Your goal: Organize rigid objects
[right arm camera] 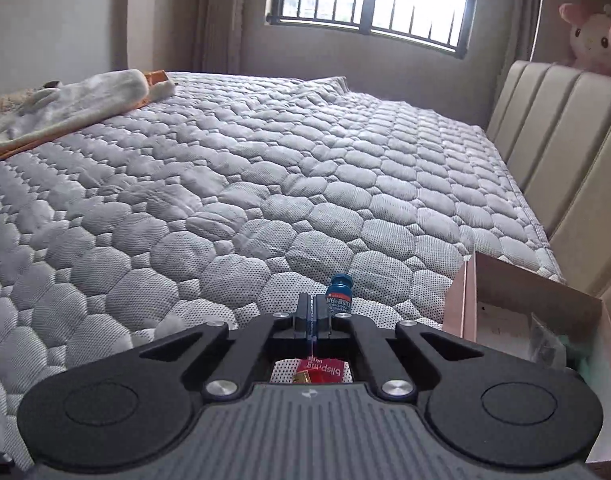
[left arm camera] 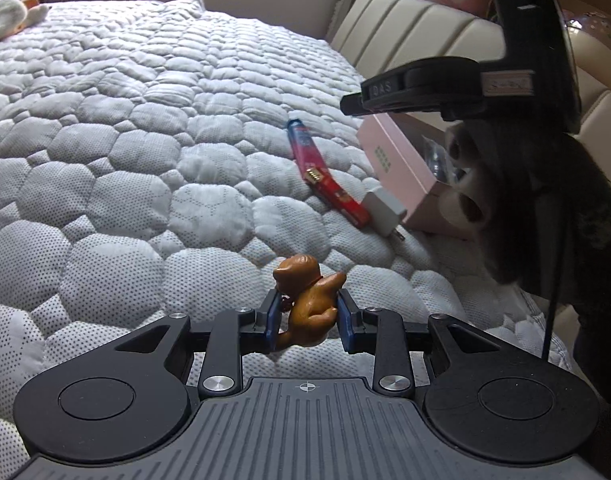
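Right wrist view shows "blispring" printed on the red toothpaste tube [right arm camera: 319, 372] under your right gripper [right arm camera: 312, 314], with smaller writing on the label below its blue cap [right arm camera: 340, 283] too fine to read. Your right jaws are pressed fully together with nothing between them; the tube lies on the quilted mattress [right arm camera: 225, 200] beneath. From the left wrist view, "DAS" is legible on the right gripper's side [left arm camera: 369, 100], hovering at two o'clock over the pink box [left arm camera: 397, 168]. That box sits open at the mattress's headboard edge, with a white charger [left arm camera: 385, 210] touching the tube's end just beside it. Wide bare quilt stretches from nine to twelve o'clock. Your left gripper [left arm camera: 307, 316] points downward, partly open, its blue pads clamped on a brown figurine [left arm camera: 309, 304] held above the quilt.
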The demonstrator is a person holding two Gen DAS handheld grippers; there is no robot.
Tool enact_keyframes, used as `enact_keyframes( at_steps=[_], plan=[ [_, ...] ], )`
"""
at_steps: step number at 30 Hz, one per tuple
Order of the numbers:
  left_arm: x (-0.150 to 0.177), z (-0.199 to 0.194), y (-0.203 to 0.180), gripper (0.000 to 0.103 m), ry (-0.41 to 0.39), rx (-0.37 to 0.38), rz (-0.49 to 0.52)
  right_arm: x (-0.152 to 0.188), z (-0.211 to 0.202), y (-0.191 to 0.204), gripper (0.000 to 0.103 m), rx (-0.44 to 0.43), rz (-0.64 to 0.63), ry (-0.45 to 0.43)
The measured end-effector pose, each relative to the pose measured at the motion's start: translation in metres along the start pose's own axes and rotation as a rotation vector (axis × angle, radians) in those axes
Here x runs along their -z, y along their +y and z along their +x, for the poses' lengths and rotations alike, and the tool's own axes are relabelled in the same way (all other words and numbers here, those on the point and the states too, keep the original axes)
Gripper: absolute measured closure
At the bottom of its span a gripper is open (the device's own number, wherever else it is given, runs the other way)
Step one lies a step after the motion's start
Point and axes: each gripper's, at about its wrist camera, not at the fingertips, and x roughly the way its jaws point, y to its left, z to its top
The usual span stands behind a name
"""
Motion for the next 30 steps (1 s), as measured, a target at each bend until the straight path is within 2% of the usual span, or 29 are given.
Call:
enact_keyframes(
  at_steps=[3, 5, 10, 13, 14, 19, 23, 30],
  plan=[
    [0.003, -0.003, -0.007, 0.071, -0.002, 0.004, 0.008, 0.007, -0.015, -0.006, 0.102, -0.005, -0.019, 0.015],
    [0.006, -0.004, -0.010, 0.071, 0.001, 0.006, 0.011, 0.012, -0.017, -0.015, 0.097, -0.011, -0.006, 0.026],
    [0.008, -0.005, -0.007, 0.071, 0.004, 0.004, 0.005, 0.016, -0.001, -0.043, 0.086, -0.034, 0.126, 0.081],
    [0.006, -0.002, -0.003, 0.071, 0.000, -0.002, -0.003, 0.014, 0.019, -0.049, 0.062, -0.058, 0.190, 0.122],
    [0.006, -0.001, -0.002, 0.071, -0.001, -0.003, -0.003, 0.014, 0.027, -0.048, 0.058, -0.048, 0.192, 0.125],
    [0.004, 0.002, -0.002, 0.071, -0.016, -0.040, 0.038, 0.008, 0.076, -0.030, 0.058, 0.033, 0.143, 0.166],
    [0.003, 0.006, 0.003, 0.071, -0.008, -0.025, 0.029, 0.008, 0.112, -0.027, 0.057, 0.058, 0.157, 0.212],
    [0.005, 0.011, 0.009, 0.071, 0.002, -0.013, 0.014, 0.008, 0.120, -0.017, 0.058, 0.070, 0.130, 0.229]
  ],
)
